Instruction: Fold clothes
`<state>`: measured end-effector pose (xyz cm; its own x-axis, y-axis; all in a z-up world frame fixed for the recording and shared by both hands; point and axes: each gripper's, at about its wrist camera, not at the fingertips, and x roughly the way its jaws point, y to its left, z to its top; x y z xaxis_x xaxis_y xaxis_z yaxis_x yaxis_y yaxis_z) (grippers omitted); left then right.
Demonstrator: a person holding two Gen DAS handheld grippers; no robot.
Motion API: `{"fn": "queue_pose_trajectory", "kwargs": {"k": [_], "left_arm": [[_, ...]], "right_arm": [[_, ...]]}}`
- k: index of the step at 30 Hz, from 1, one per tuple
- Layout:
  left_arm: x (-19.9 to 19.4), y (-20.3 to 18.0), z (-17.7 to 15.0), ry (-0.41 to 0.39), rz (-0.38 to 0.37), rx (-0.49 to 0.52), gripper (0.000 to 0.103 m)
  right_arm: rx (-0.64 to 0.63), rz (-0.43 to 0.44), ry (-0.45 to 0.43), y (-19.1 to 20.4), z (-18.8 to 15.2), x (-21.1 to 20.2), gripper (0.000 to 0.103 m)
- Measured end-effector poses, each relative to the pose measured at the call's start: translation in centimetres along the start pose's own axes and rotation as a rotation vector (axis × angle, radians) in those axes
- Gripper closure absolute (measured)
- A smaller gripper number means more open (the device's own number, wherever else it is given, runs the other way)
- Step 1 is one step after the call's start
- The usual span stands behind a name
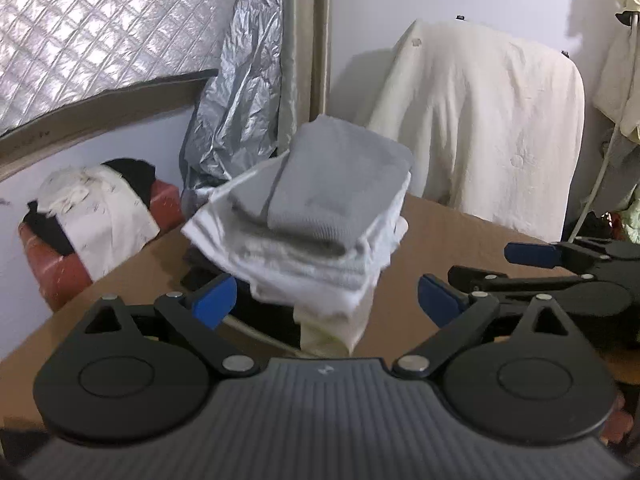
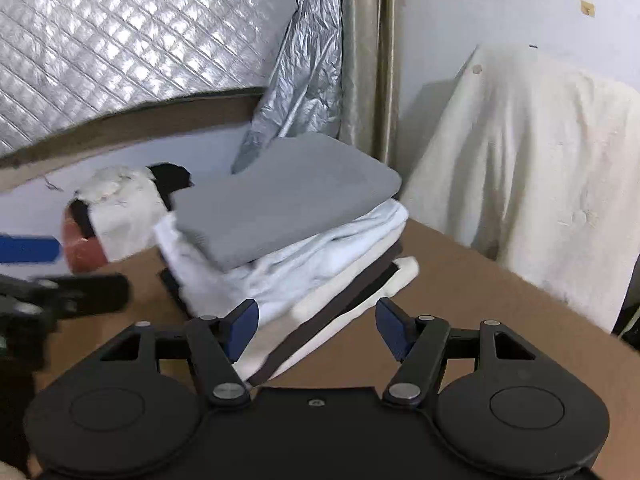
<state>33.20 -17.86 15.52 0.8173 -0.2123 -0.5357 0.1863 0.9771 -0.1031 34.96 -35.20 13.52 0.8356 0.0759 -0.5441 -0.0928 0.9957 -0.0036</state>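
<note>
A stack of folded clothes (image 1: 320, 240) rests on the brown table (image 1: 460, 236). A grey folded garment (image 2: 280, 204) lies on top, white ones under it, then a dark layer and a cream piece (image 2: 360, 304) at the bottom. My left gripper (image 1: 326, 300) stands open just short of the stack's near side, its pads clear of the cloth. My right gripper (image 2: 318, 328) is open in front of the stack's near corner, with the cream edge lying between its fingers and no pad pressing on it. Each gripper shows in the other's view: the right gripper (image 1: 512, 266), the left gripper (image 2: 60, 270).
A chair draped in cream cloth (image 1: 480, 128) stands behind the table at the right. A red box with white and black clothes (image 1: 100, 216) sits at the far left. Crumpled silver sheeting (image 1: 236, 100) and a curtain (image 2: 368, 60) hang against the wall behind the stack.
</note>
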Motion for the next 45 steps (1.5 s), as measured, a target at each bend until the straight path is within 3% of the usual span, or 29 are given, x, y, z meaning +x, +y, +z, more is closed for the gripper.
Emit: {"fn": "queue_pose_trajectory", "kwargs": {"k": [4,8,13,19,24,31,38,45], "left_arm": [[-2.4,-0.2,-2.6,-0.029,0.004,-0.092,0.004],[-3.5,-1.7,-5.3,0.013,0.020,-0.029,0.003],[-4.1,-2.7,-7.7,0.044,0.029,-0.023,0.003],[-4.4,-3.9,-10.1,0.086,-0.024,-0.043,0.003],[-5.1,-4.8,-11.0,0.088,0.026,-0.032,0.003],[-6.4,-6.8,-11.6,0.070,0.098,0.065,0.003],[-6.1,-7.7,-11.8,0.107,0.087,0.081,0.003],[-5.8,-9.0,-12.7,0.126,0.131,0.121,0.000]], "right_arm": [[0.070,0.043,-0.035,-0.1,-2.4,-3.2,0.033],[0.078,0.028,-0.068,0.5,-5.1,-5.5,0.028],[0.150,0.047,-0.047,-0.2,-8.2,-7.2,0.028],[0.198,0.046,0.022,-1.4,-11.3,-8.3,0.026],[0.186,0.013,0.006,-1.2,-12.3,-9.7,0.025],[0.143,-0.003,-0.030,0.1,-13.0,-11.9,0.024],[0.126,-0.051,-0.046,0.2,-13.8,-13.0,0.017],[0.159,-0.042,-0.046,-0.5,-14.7,-13.3,0.017]]}}
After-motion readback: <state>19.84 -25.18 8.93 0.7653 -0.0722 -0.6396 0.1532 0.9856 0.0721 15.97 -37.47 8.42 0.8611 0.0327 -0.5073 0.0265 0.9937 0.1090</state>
